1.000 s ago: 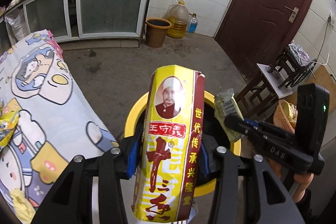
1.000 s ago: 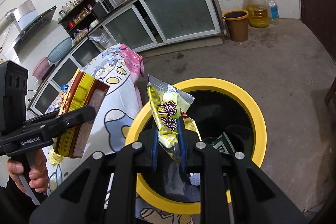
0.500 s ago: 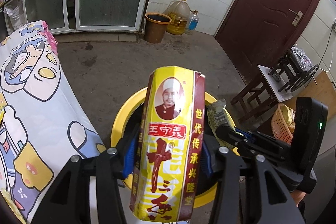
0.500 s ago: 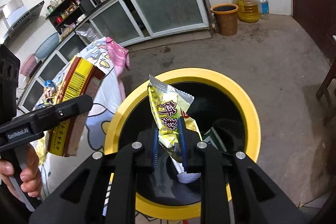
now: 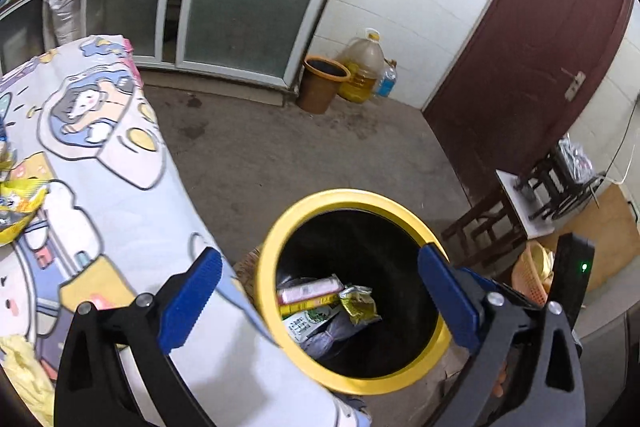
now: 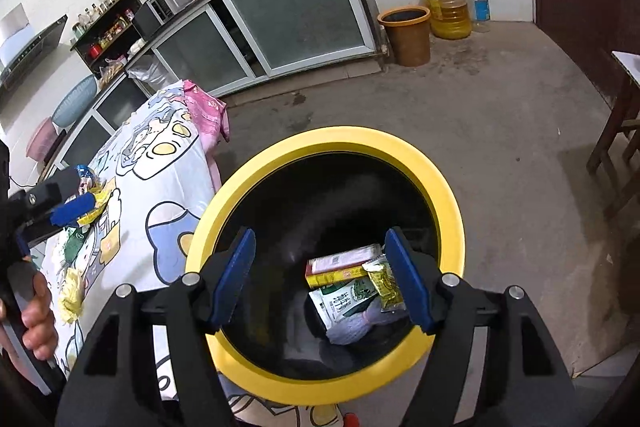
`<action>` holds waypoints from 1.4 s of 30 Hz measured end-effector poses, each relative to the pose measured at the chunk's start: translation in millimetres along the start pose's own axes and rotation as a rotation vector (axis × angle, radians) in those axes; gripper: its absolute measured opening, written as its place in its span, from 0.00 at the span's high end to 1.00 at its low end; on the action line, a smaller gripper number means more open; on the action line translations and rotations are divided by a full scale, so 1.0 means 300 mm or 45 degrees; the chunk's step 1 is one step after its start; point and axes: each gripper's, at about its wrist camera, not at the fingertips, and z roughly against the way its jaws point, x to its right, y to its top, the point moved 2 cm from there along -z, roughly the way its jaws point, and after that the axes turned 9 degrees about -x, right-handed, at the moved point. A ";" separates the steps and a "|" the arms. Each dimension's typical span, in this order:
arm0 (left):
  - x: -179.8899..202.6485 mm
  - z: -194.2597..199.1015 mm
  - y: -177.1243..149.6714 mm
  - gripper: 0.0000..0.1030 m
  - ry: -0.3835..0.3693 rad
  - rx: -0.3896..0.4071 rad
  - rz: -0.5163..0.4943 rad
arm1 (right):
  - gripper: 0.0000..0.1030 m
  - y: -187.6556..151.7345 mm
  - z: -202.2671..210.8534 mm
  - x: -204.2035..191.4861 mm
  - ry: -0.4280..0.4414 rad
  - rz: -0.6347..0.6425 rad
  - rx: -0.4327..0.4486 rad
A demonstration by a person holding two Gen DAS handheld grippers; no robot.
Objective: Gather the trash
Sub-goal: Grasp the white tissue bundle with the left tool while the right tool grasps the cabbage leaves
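A black bin with a yellow rim (image 5: 344, 197) (image 6: 340, 139) stands on the floor beside the cloth-covered table (image 5: 100, 207) (image 6: 160, 179). Inside it lie a yellow-red spice box (image 5: 310, 293) (image 6: 344, 265), a yellow snack packet (image 5: 360, 307) (image 6: 384, 285) and a green-white packet (image 5: 312, 321) (image 6: 340, 307). My left gripper (image 5: 320, 291) hangs over the bin's near-left side, jaws opening wide with nothing between them. Above the bin's mouth my right gripper (image 6: 322, 277) is opening too and holds nothing. Yellow wrappers (image 5: 16, 211) (image 6: 72, 291) lie on the table.
A brown bucket (image 5: 320, 83) (image 6: 408, 35) and an oil jug (image 5: 364, 67) stand by the far wall, next to a dark red door (image 5: 520, 67). Wooden stools (image 5: 500, 227) and an orange basket (image 5: 536, 275) are right of the bin. Kitchen cabinets (image 6: 296, 7) line the back.
Both grippers have opened. The yellow-red box has left the left gripper and the snack packet the right one; both now lie in the bin.
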 end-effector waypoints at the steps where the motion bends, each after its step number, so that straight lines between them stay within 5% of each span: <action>1: -0.017 0.018 -0.002 0.08 0.012 0.016 0.001 | 0.37 -0.003 0.005 -0.006 0.001 0.003 0.002; 11: -0.275 0.340 -0.082 0.08 0.129 0.208 -0.043 | 0.37 -0.008 0.066 -0.235 0.138 0.195 0.053; 20: -0.654 0.646 -0.279 0.08 0.461 0.284 0.021 | 0.37 -0.125 0.026 -0.717 0.406 0.586 -0.038; 25: -0.894 0.758 -0.369 0.08 0.615 0.281 0.139 | 0.35 -0.231 -0.024 -0.949 0.450 0.779 -0.113; 36: -1.217 0.761 -0.414 0.08 0.693 0.236 0.320 | 0.35 -0.368 -0.154 -1.183 0.409 1.011 -0.192; 42: -1.309 0.683 -0.384 0.08 0.634 0.180 0.386 | 0.35 -0.375 -0.198 -1.228 0.405 1.064 -0.222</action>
